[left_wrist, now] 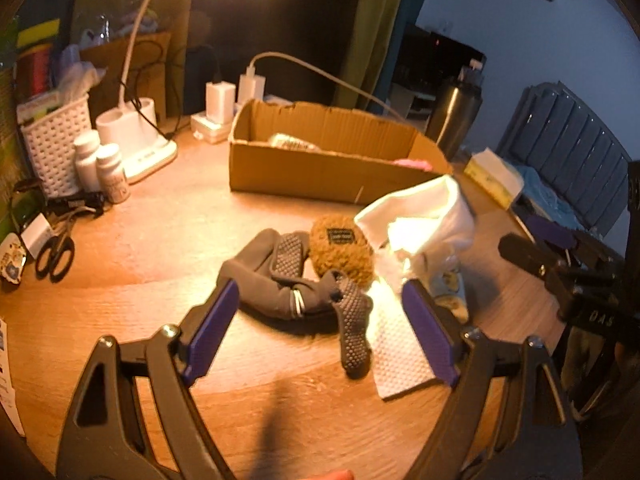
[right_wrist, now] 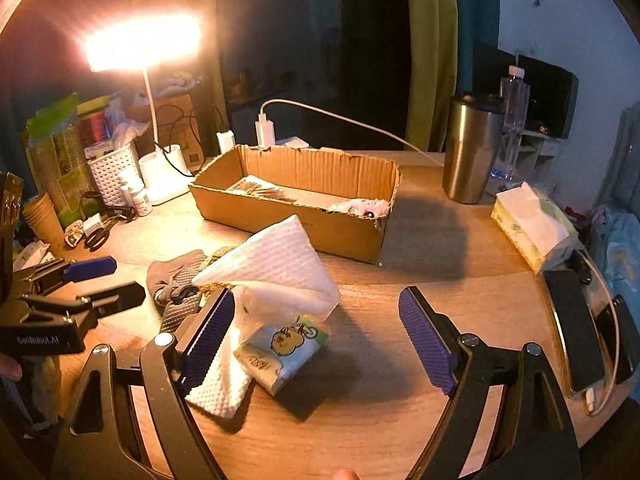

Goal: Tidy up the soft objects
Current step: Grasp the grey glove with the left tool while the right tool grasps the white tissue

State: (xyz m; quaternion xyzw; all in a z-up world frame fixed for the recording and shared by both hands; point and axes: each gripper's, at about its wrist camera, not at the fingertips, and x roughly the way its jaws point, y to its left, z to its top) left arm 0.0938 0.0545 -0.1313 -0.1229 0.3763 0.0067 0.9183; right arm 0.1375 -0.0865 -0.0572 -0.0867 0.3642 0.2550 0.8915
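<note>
Both tools look alike: the left gripper (left_wrist: 320,332) and the right gripper (right_wrist: 316,340) each have black, curved plastic arms with triangular cut-outs, silver screw heads at the joints, and flat fingers faced with ribbed purple pads (left_wrist: 430,336). Seen from the right-hand camera, the left gripper's black body (right_wrist: 44,336) carries pale lettering reading "GenRobot.AI", with one blue-purple pad showing on its finger. A sliver of bare skin, a fingertip (right_wrist: 346,474), peeks in at the bottom edge.
</note>
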